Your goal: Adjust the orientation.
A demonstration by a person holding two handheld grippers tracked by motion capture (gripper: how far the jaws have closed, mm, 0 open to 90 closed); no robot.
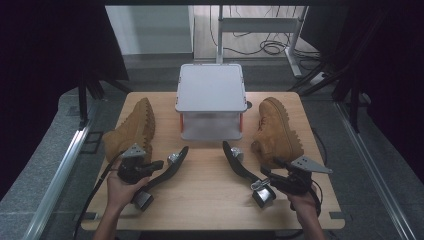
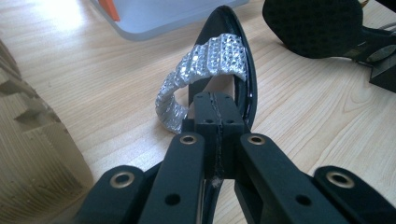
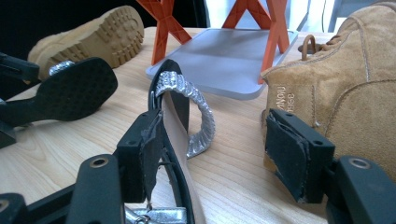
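Black jaws of my left gripper (image 2: 217, 122) stand pressed together, pinching the thin edge of the left high-heeled sandal (image 2: 224, 56) just behind its silver sequined strap (image 2: 201, 70). From above, that gripper (image 1: 150, 167) sits near the front left of the desk (image 1: 210, 200), and the sandal (image 1: 167, 170) slants from it toward the middle, block heel near the front edge.

My right gripper (image 3: 224, 149) is wide apart: the inner pad (image 3: 152, 144) lies against the side of the right sandal (image 3: 175, 116), the other pad (image 3: 289, 154) stands clear, close to the tan suede boot (image 3: 336, 93). So nothing is clamped there yet. Seen from above, this gripper (image 1: 272, 182) is near the front right, its sandal (image 1: 240, 165) angled inward.

I judge these sandals light but awkward: the sole is stiff, glossy and likely slippery, the heel end heavier, so a pinch far from the heel may let the shoe swing. The sequined strap looks soft and easily scuffed; I would grip the sole edge or the heel block, not the strap.

Farther out stand the other tan boot (image 1: 132, 127) at the left edge and the grey shoe rack (image 1: 210, 100) at the back centre.
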